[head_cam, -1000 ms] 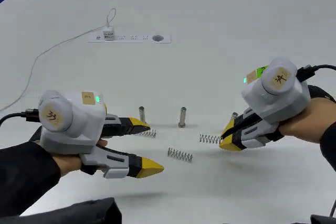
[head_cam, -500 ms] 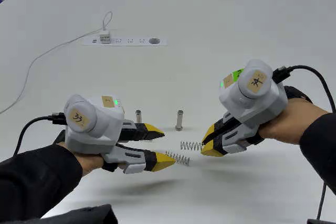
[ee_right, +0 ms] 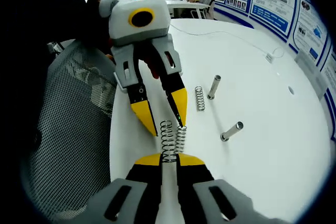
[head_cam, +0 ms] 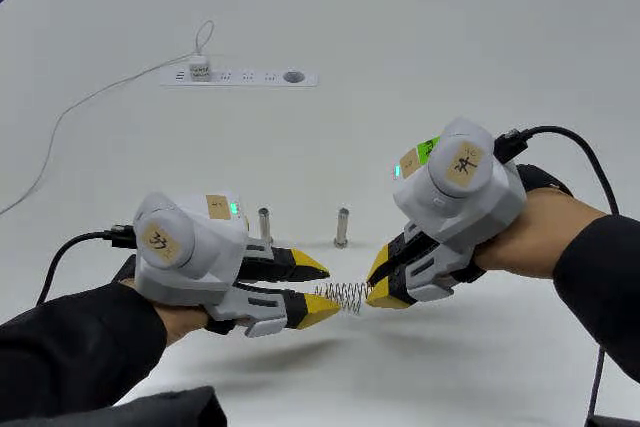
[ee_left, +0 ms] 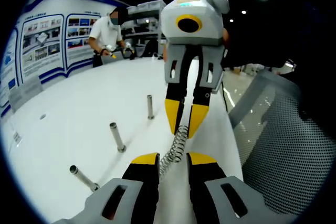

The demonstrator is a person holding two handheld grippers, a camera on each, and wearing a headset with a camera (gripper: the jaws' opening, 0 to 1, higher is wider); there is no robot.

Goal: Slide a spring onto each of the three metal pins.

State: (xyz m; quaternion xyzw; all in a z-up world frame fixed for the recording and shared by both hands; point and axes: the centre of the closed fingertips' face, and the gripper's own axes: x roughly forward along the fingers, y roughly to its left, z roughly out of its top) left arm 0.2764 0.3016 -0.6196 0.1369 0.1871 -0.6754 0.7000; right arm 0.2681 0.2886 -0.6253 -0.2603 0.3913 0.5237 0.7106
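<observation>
Spring [head_cam: 347,295] — pinched by right gripper [ee_left: 184,129] — reaches left gripper [ee_right: 167,127].

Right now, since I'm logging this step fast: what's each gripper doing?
Left gripper: open, holding nothing.
Right gripper: shut on a small coiled metal wire spring.

Three metal pins [ee_left: 116,136] stand on the tabletop [head_cam: 480,67], counted in the left gripper view. Three springs [ee_right: 199,98] in the right gripper view: one beside a pin, two side by side ahead of the jaws. Two grippers: left gripper [head_cam: 330,287], right gripper [head_cam: 377,285]. One power strip [head_cam: 245,77] toward the far edge, one plug [head_cam: 200,69] in it
</observation>
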